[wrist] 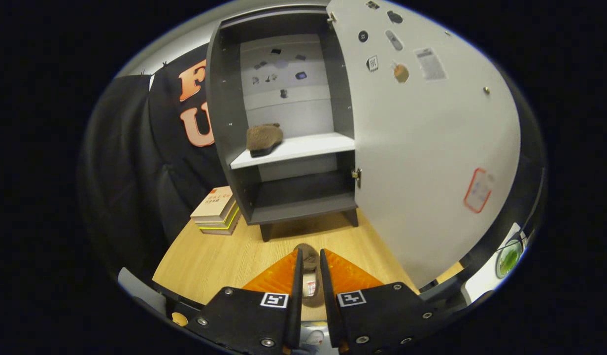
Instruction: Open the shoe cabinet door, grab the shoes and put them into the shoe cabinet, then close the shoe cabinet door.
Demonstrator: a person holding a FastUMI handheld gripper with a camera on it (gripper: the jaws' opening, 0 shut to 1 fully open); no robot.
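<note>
No legible text anywhere. Square black-and-white coded markers (274, 300), one on each finger base of gripper (310, 252): pattern only, no characters. Fingers closed against slipper (309, 264) between them. On cabinet door (421, 162): white printed label (430, 64), blurred; small square code sticker (372, 63), undecipherable; red-outlined sticker (477, 190), print too faint to read. On top book (216, 203) of stack beside cabinet: red cover characters, too small to read.
</note>
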